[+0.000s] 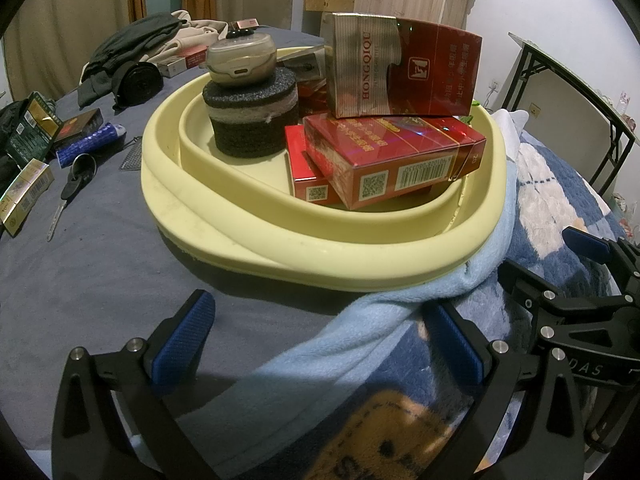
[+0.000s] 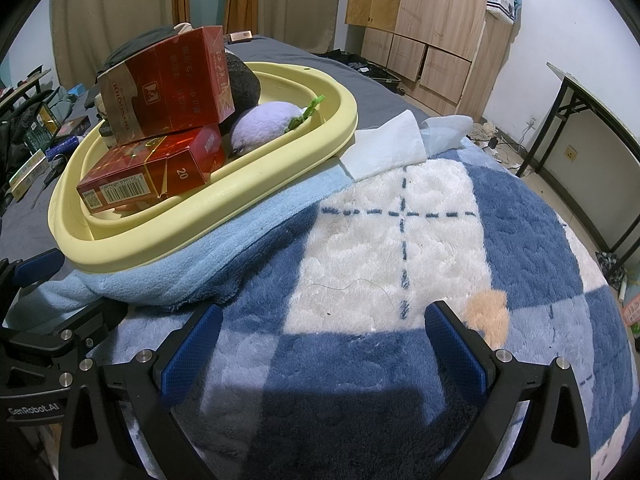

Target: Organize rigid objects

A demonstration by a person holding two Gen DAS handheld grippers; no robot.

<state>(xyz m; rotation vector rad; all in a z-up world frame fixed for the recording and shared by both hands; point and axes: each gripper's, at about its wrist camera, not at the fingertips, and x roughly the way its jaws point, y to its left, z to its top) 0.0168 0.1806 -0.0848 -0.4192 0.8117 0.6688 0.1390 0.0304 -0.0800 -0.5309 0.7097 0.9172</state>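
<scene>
left gripper [image 1: 316,344]: fingers spread, empty, low over the bed, just short of the basin
right gripper [image 2: 324,344]: fingers spread, empty, over the plaid blanket [image 2: 400,248], basin to its left
towel [image 1: 360,320]: light blue, under the basin's near edge, between left fingers and basin
basin [image 1: 280,248]: yellow, on the bed, part on the towel; holds most of the rigid items
packs [image 1: 384,160]: red, stacked in the basin, top one propped and tilted; likely to slip if bumped
case [image 1: 242,60]: sits on the dark foam rolls at the basin's back left
loose items: key [image 1: 74,184], blue tube [image 1: 90,144], boxes [image 1: 28,188] on the grey sheet, far left, well apart from the basin
step: between picks, judging by empty fingers; several items not yet collected
next move: left reaches leftward for the key or tube, a low flat pinch
room: open sheet left of the basin; rim and stack crowd the centre; bed edge falls away right
</scene>
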